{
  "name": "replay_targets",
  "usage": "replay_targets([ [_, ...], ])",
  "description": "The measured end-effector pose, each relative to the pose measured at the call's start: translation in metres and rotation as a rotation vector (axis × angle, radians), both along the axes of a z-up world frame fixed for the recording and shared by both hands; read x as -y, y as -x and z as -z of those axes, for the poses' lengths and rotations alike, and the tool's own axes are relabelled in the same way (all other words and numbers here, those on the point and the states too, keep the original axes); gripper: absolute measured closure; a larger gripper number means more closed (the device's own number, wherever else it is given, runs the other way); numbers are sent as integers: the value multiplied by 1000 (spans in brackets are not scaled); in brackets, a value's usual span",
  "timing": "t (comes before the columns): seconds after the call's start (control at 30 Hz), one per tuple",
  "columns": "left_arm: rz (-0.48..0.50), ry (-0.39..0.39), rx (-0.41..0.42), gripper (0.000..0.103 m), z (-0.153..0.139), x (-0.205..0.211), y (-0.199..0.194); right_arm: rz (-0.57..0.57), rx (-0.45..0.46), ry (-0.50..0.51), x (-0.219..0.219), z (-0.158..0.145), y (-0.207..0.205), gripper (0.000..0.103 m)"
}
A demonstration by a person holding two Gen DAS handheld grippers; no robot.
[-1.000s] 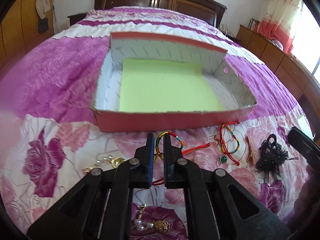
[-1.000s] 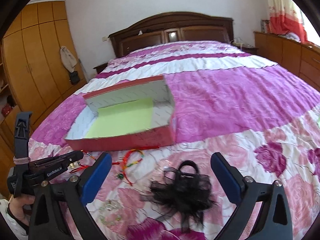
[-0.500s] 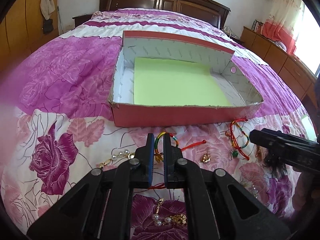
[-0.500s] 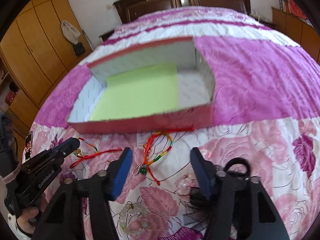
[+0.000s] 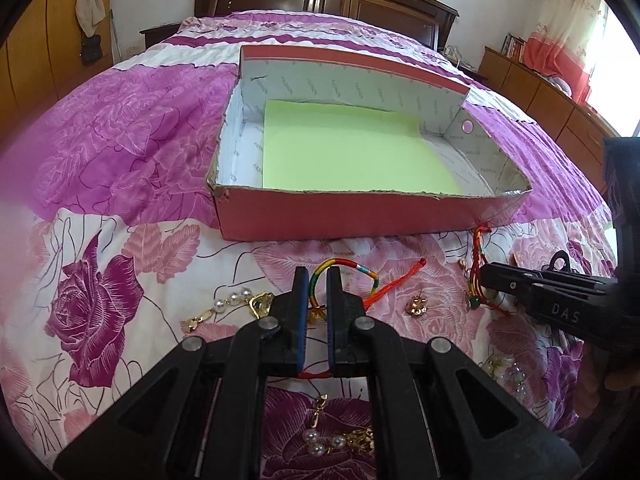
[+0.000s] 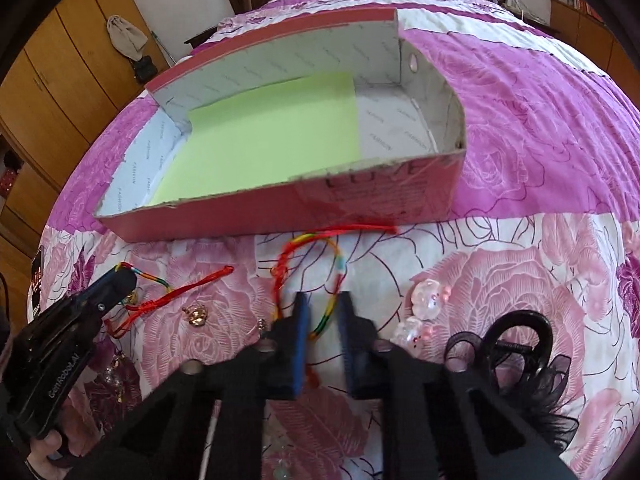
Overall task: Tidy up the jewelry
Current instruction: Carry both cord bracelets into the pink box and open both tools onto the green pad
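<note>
The bed (image 5: 120, 120) fills both views, its cover purple further up and white with pink roses lower down. On it, in the upper middle of each frame, lies an open red box (image 5: 340, 216) with pale walls inside and a green sheet (image 5: 352, 148) flat on its floor; nothing else is in the box. All the jewelry lies on the rose-printed cover below the box's near wall.

My left gripper (image 5: 318, 280) sits at the bottom centre of its own view. Its jaws are together, clamped on the striped bracelet (image 5: 352, 270), whose loop arcs up between the tips, with its red tail trailing off to the right.

My right gripper (image 6: 323, 304) has just been closing its jaws. They now stand close together, with a strand of the red string bracelet (image 6: 336, 276) running between them. That view is blurred, so I would only say they seem to pinch it. The rest of the loop lies on the cover just below the box.

At the lower right of the right view lies a black hair clip (image 6: 516, 344) with frilly netting. Left of it are two clear pink beads (image 6: 428, 296). A small gold earring (image 5: 416, 305) lies between the two bracelets. A gold-and-pearl piece (image 5: 228, 304) lies to the left of my left jaws.
</note>
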State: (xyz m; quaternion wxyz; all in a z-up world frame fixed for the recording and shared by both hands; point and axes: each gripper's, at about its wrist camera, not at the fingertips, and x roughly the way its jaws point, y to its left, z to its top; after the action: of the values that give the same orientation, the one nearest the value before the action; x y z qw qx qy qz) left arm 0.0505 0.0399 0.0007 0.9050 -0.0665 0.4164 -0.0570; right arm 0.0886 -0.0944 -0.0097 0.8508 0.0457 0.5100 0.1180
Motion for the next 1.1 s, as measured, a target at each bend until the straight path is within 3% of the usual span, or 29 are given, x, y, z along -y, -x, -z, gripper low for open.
replay_targets([
  [0.37, 31, -10, 44, 103, -20, 8, 11, -7, 71, -65, 14, -21, 20, 98],
  [0.73, 53, 35, 102, 103, -53, 7, 22, -32, 181, -84, 23, -62, 45, 98],
  [1.1, 97, 49, 180, 103, -89, 1, 13, -55, 277, -82, 18, -90, 42, 98],
])
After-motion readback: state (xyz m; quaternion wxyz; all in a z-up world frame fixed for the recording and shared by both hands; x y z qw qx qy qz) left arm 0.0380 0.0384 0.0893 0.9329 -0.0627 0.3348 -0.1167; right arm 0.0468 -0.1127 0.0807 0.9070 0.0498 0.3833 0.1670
